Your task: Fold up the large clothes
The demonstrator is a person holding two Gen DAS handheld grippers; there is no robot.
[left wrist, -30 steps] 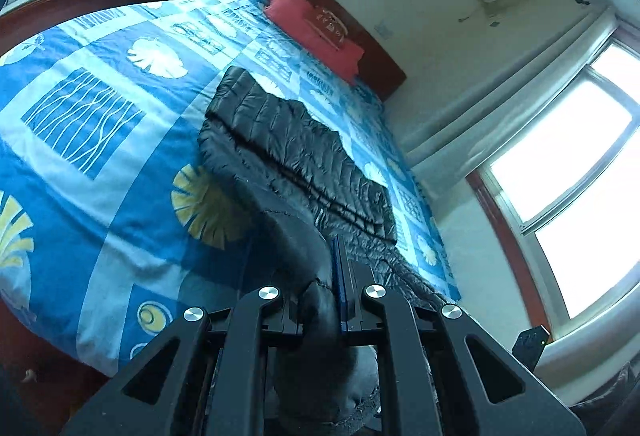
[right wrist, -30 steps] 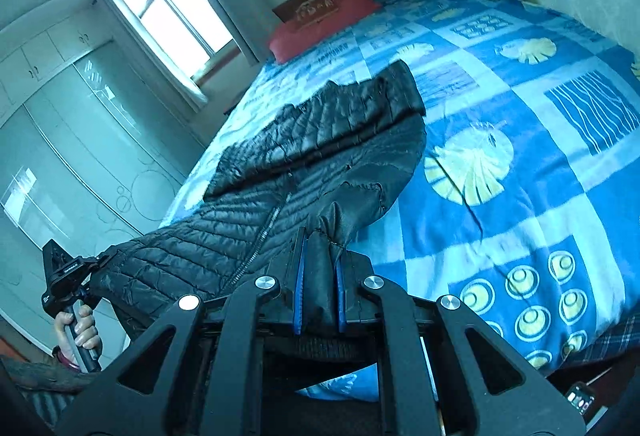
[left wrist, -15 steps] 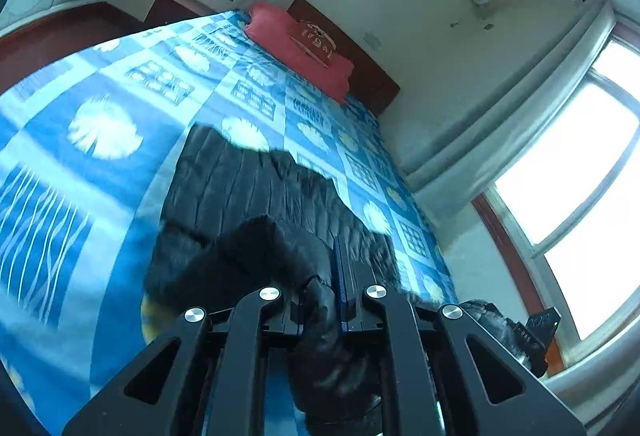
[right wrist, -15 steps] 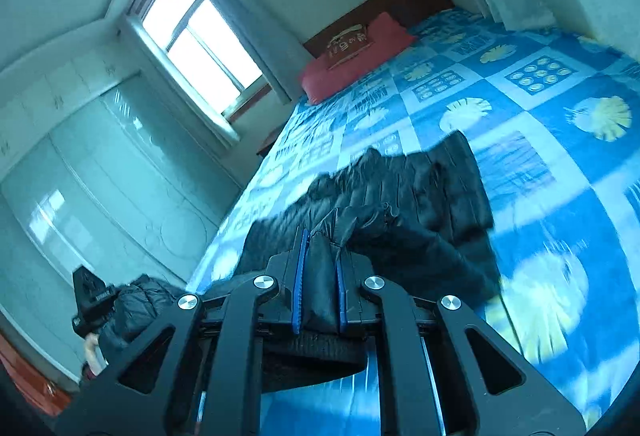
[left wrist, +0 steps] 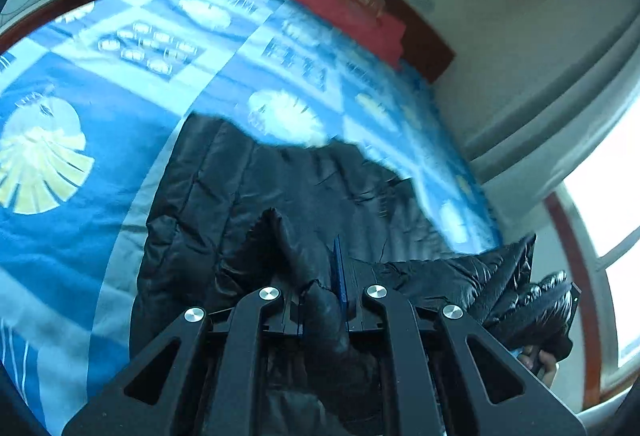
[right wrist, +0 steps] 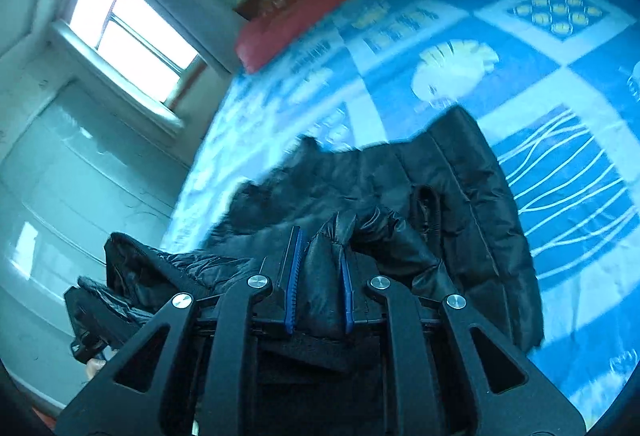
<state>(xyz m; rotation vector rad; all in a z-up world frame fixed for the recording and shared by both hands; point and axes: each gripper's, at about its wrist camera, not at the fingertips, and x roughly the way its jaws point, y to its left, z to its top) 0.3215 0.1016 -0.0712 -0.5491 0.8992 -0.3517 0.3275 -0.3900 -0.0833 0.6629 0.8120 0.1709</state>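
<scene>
**Black puffer jacket pinched by both grippers over the bed**

Black quilted jacket (left wrist: 280, 188) lies across a blue patterned bedspread (left wrist: 80, 156), bunched and partly doubled over on itself. Same jacket in the right wrist view (right wrist: 460, 188), stretching from the bed's middle toward the near edge.

Left gripper (left wrist: 320, 296): jaws narrow, clamped on a fold of the jacket fabric; the fold sticks up and out between the fingers, one blue pad (left wrist: 340, 276) visible against it.

Right gripper (right wrist: 318, 276): jaws opening, a thick wad of jacket sits between the two blue pads (right wrist: 292, 276), and both pads touch it.

Each gripper shows in the other's view at the bed's side, wrapped in shiny jacket fabric, with a bit of the person's hand (left wrist: 540, 364) under it.

Red pillow (left wrist: 340, 8) at the far end of the bed against a dark wooden headboard (left wrist: 428, 48). Bright window (right wrist: 128, 36) on the wall beside the bed, pale wardrobe doors (right wrist: 60, 176) next to it. Both views motion-blurred, pattern details on the bedspread smeared.
</scene>
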